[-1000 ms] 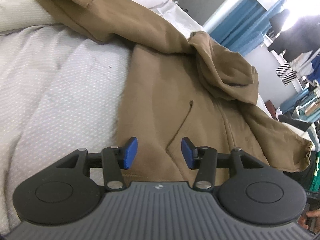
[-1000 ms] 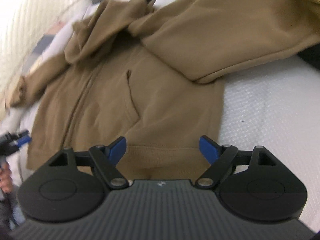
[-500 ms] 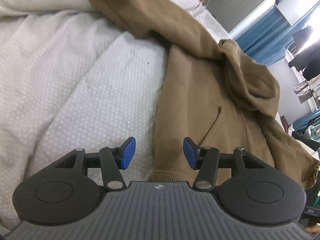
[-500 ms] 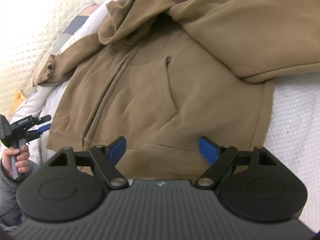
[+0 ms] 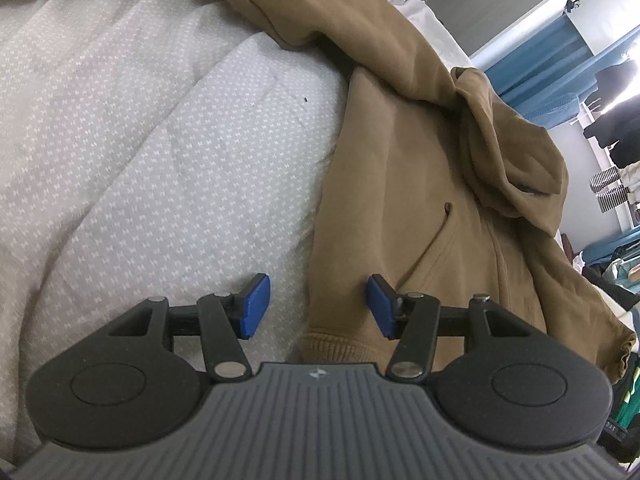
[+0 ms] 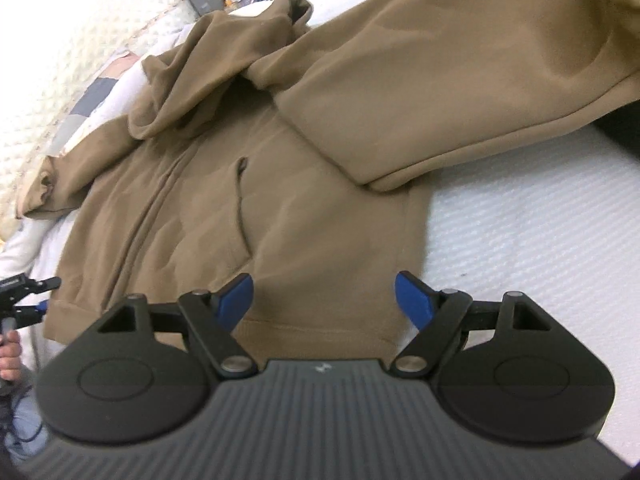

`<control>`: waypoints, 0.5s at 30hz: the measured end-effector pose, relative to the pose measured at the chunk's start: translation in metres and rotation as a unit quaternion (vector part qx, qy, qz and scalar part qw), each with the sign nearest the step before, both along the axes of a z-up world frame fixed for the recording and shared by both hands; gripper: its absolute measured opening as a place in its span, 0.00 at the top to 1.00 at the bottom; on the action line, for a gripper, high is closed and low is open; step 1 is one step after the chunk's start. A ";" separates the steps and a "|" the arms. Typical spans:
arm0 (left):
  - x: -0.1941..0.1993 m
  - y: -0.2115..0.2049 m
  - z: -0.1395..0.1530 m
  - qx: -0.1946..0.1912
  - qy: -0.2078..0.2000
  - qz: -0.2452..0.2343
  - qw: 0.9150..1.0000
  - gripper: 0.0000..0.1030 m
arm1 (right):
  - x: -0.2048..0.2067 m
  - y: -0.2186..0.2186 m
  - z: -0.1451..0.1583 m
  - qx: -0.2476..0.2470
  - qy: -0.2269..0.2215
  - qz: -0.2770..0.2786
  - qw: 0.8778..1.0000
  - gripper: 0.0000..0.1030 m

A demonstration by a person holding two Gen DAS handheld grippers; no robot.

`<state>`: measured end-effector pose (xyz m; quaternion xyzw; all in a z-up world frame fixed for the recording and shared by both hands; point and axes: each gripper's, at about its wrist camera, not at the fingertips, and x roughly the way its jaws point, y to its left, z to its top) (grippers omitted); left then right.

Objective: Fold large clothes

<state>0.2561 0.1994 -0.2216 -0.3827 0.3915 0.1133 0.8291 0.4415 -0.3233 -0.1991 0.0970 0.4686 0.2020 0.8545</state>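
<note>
Brown hoodie (image 6: 304,208) flat on white bedding (image 5: 160,140), long axis running away from both tongs; left gripper (image 5: 318,306) and right gripper (image 6: 324,298) open, empty, poised over opposite hem corners

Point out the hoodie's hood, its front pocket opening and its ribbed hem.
hood (image 6: 188,80), right wrist view, on its bunched fabric.
front pocket opening (image 6: 240,200), right wrist view, on the slit's edge.
ribbed hem (image 5: 340,348), left wrist view, on the corner ribbing.
</note>
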 end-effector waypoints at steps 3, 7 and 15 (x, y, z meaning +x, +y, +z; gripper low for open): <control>0.003 -0.002 -0.001 -0.004 0.000 -0.007 1.000 0.42 | 0.003 -0.016 -0.005 0.012 0.010 -0.032 0.999 0.22; 0.006 -0.005 -0.005 -0.003 0.005 -0.011 1.000 0.42 | 0.005 -0.026 -0.026 0.037 0.048 -0.027 0.998 0.20; 0.013 -0.018 -0.004 0.021 0.017 -0.037 0.999 0.68 | 0.007 -0.007 -0.049 0.127 0.080 0.010 0.989 0.56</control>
